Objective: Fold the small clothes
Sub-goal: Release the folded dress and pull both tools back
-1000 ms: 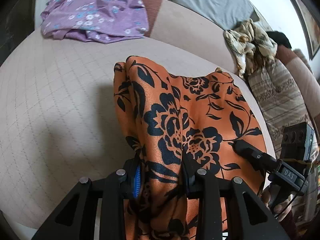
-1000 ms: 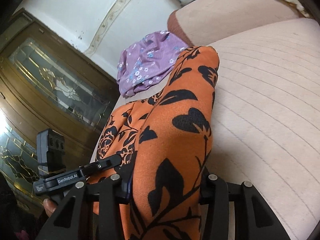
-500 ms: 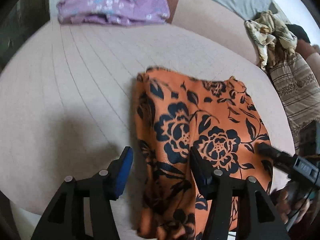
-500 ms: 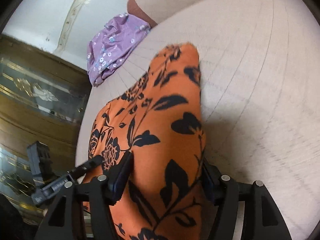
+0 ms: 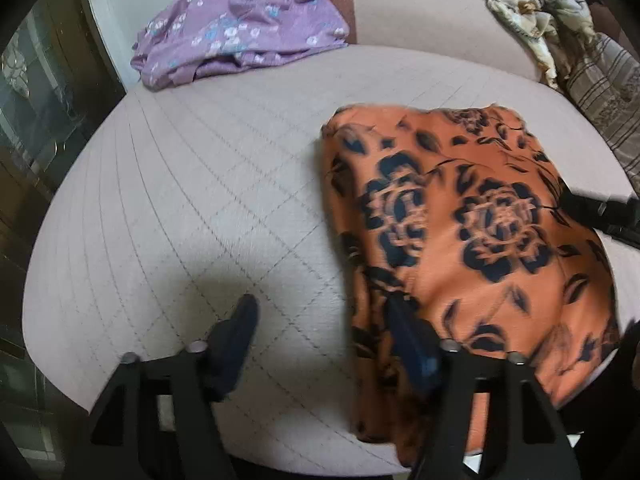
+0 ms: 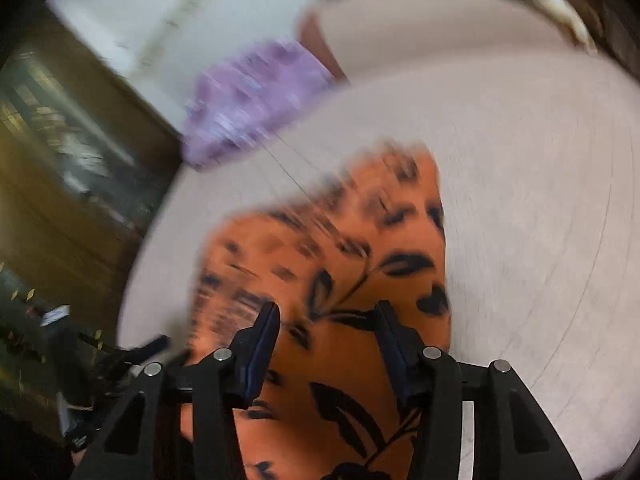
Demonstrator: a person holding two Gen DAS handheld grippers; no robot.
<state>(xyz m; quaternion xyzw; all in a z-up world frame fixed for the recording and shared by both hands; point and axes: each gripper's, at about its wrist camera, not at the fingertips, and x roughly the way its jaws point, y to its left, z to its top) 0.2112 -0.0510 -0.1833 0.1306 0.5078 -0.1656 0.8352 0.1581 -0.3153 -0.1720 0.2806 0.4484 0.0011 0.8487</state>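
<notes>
The garment [image 5: 460, 240] is bright orange, printed with large black roses and scattered black leaves — the rose hearts show pale orange lines. The cushion [image 5: 200, 208] under it is a pale pinkish beige crossed by thin grey stitching in a diamond grid. At its far edge lies a lilac cloth [image 5: 240, 32] with small white and blue flowers. The backrest [image 5: 420, 16] is the same beige, with a reddish-brown end. To the far right sits a crumpled cream fabric [image 5: 536, 12] with brown mottling, and below it a cloth [image 5: 604, 92] in beige and grey-brown stripes. The left tool [image 5: 320, 320] is black with dark blue pads; the right tool [image 6: 326, 322] is coloured alike — black frame, blue pads.
</notes>
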